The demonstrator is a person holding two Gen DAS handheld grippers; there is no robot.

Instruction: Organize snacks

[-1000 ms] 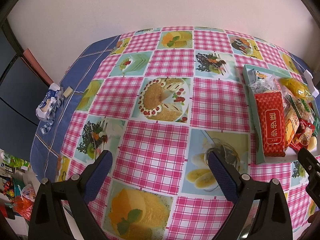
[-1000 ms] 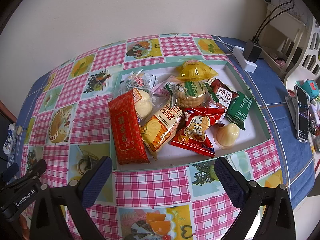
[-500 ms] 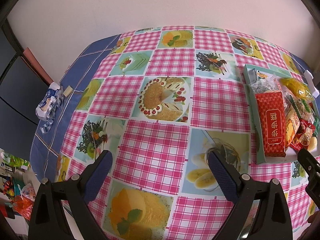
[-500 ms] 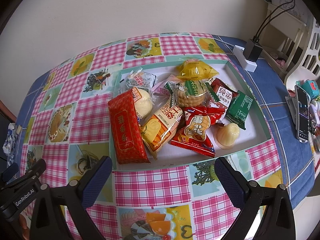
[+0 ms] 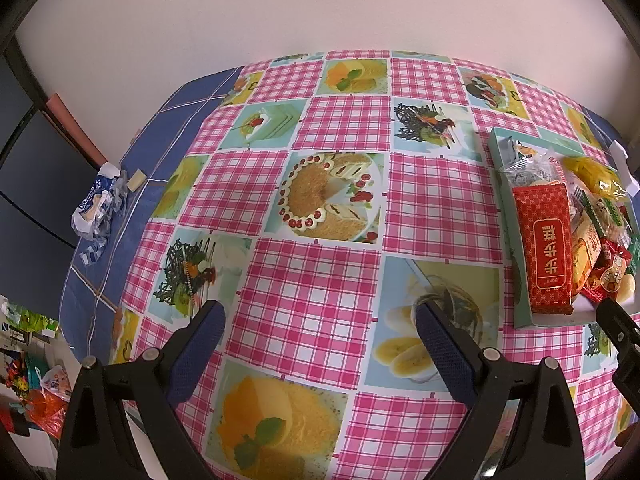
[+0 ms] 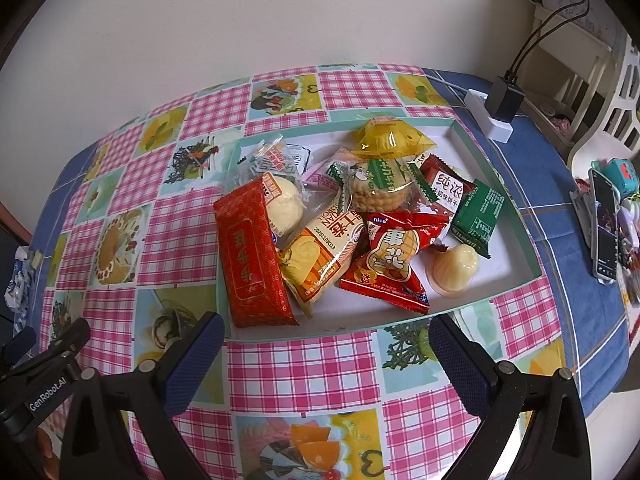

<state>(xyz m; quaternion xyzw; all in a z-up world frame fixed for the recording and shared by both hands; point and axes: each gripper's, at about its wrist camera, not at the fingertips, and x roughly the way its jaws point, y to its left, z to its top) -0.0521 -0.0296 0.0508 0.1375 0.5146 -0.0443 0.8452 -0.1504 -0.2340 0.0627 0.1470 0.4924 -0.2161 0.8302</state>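
A shallow teal-rimmed tray (image 6: pixel 500 178) on the checked tablecloth holds a heap of wrapped snacks: a long red packet (image 6: pixel 252 256), a cream biscuit packet (image 6: pixel 320 260), a red peanut bag (image 6: pixel 390 260), a yellow wrapped cake (image 6: pixel 390 140), a green sachet (image 6: pixel 478 212) and a pale jelly cup (image 6: pixel 454 268). My right gripper (image 6: pixel 324 340) hovers open just in front of the tray's near edge, holding nothing. In the left wrist view the tray (image 5: pixel 498 148) and red packet (image 5: pixel 546 248) sit at the far right. The left gripper (image 5: pixel 320 332) is open over bare tablecloth, left of the tray.
A crumpled blue-and-white wrapper (image 5: pixel 98 210) lies at the table's left edge. A white power strip with a black charger (image 6: pixel 498 110) sits behind the tray. A phone (image 6: pixel 604 228) and small items lie at the right. A white chair (image 6: pixel 604 92) stands beyond.
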